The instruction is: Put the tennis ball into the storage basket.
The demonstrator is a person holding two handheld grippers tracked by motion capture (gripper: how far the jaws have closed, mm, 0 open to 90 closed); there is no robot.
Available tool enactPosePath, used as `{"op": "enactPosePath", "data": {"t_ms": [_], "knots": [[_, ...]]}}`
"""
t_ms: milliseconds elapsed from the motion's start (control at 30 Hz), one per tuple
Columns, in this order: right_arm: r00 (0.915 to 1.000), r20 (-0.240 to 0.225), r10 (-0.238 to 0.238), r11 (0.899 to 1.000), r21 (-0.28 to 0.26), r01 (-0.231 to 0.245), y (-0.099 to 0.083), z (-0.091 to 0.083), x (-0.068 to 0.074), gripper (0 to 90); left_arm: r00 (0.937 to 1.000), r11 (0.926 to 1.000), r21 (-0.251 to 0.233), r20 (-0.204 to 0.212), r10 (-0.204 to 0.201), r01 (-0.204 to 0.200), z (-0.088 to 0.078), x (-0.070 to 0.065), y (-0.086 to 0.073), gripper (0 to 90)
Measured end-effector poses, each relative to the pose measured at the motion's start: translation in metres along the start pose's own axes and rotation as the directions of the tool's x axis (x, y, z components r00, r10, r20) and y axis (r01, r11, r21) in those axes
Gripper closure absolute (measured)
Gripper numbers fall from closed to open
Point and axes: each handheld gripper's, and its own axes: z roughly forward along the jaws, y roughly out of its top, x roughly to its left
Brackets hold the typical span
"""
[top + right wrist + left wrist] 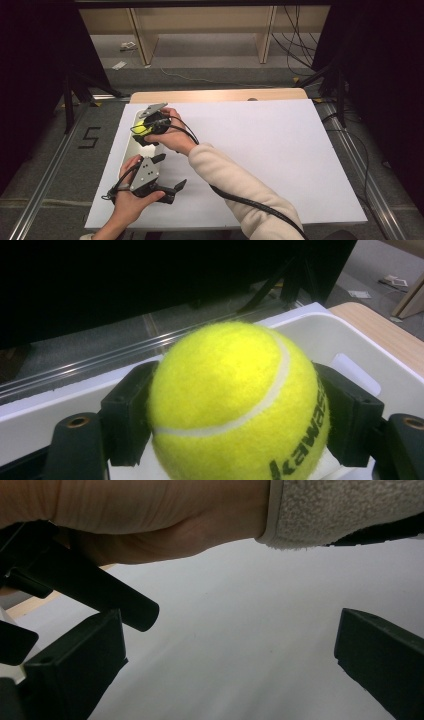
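Note:
My right gripper [143,131] is shut on a yellow tennis ball [141,128] and holds it over a shallow white tray [133,150] at the left edge of the white board. In the right gripper view the tennis ball [225,380] sits squeezed between both black jaws of the right gripper [237,412], with the tray's white wall [310,335] behind it. My left gripper [171,172] rests nearer the front edge, right of the tray, jaws wide apart. Nothing lies between the jaws of the left gripper [230,665]; the right hand and cream sleeve [345,515] cross above them.
A large white board [260,150] covers the wooden table [220,95]. A black cable [250,202] trails from the right gripper along the sleeve. Metal rails [45,175] and dark stands flank the table; shelving legs stand beyond it.

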Motion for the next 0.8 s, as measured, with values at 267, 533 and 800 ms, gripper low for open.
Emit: {"op": "enactPosePath", "data": {"t_ms": [267,533,800], "knots": [[1.0000,-0.006,-0.006,1.000,0.009,0.006,-0.0009,0.0022,0.0014,26.5,1.0000,1.0000,-0.001,0.000,0.000,0.000,0.0000,-0.0001,0.0000,0.0],[1.0000,-0.007,-0.007,1.000,0.014,0.007,-0.0020,0.0044,0.0023,26.5,1.0000,1.0000,0.001,0.001,0.000,0.000,0.0000,-0.0002,0.0000,0.0],[0.9999,-0.009,-0.006,1.000,0.024,0.006,-0.0057,0.0070,0.0023,26.5,1.0000,1.0000,0.001,0.002,0.000,0.000,0.0001,-0.0002,-0.0001,0.0]]}}
